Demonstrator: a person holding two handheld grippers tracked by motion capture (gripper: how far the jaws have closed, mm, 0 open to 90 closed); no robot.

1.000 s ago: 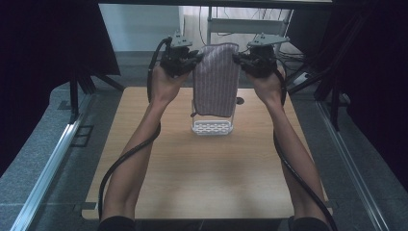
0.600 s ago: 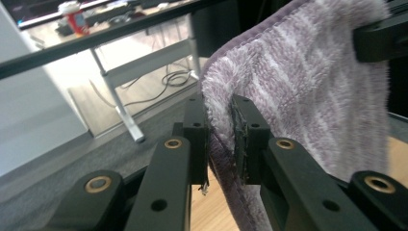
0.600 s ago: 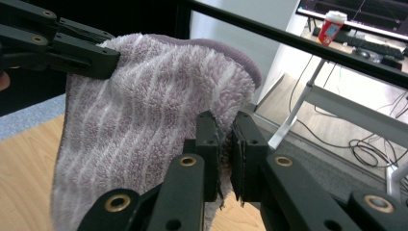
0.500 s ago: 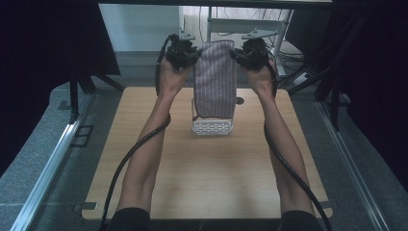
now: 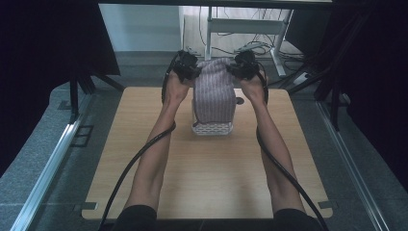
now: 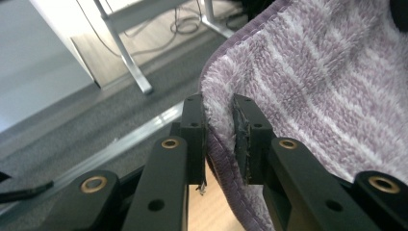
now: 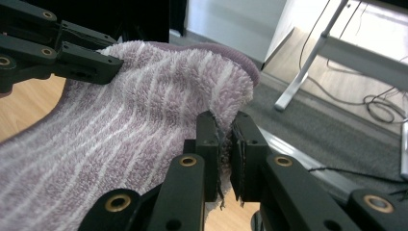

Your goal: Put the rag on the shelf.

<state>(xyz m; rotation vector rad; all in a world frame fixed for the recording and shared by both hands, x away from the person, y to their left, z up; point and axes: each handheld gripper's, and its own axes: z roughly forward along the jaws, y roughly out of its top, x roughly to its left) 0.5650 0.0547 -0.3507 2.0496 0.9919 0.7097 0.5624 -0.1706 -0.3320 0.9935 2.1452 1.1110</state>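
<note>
bare forearms, dark short sleeves; black tongs (image 6: 220,139) with brass-ringed screw holes, trailing black cables.

Towel (image 6: 327,86): terry cloth, fluffy looped pile, purple with pale stripes, matt; stitched hem along the edge. Basket (image 5: 212,128): white, perforated wall, looks plastic. Tabletop (image 5: 207,178): light wood-grain finish, smooth, dull sheen. Left gripper (image 6: 220,139) and right gripper (image 7: 224,156): matt black plastic-looking jaws with brass-coloured metal eyelets; pad faces rough, slightly frayed. Floor (image 5: 48,144): grey carpet, coarse. Rail (image 5: 45,173): brushed metal.
</note>
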